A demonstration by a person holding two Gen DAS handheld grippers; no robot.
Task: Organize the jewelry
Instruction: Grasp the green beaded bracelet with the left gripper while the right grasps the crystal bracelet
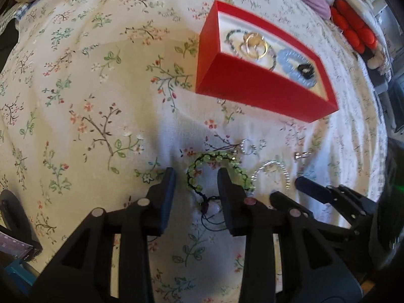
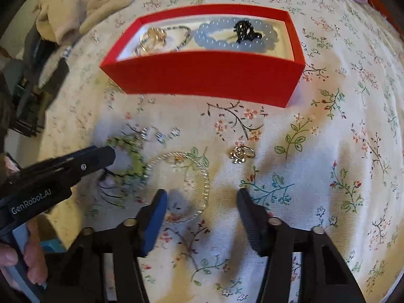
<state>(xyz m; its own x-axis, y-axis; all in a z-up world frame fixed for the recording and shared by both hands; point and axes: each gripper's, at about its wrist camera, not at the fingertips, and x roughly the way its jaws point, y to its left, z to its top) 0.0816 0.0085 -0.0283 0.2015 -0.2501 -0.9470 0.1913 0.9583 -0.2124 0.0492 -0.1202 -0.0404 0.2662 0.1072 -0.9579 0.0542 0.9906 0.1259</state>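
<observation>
Two bracelets [image 1: 217, 174] on bedspread [image 1: 101, 88], green one partly hidden, seemingly ungripped

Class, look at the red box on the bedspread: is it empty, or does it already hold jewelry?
Holding jewelry. The open red box contains a pale blue bead bracelet, gold rings and a black piece.

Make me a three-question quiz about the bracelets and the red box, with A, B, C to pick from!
1. Where is the green bracelet?
A in the box
B on the bedspread
C on a pillow

2. What colour is the box?
A red
B blue
C yellow

3. The right gripper is:
A clamped on a ring
B shut, holding nothing
C open

Answers: 1 B, it lies on the flowered bedspread by the left gripper. 2 A, its walls are red. 3 C, its fingers stand apart over the clear bracelet.
</observation>
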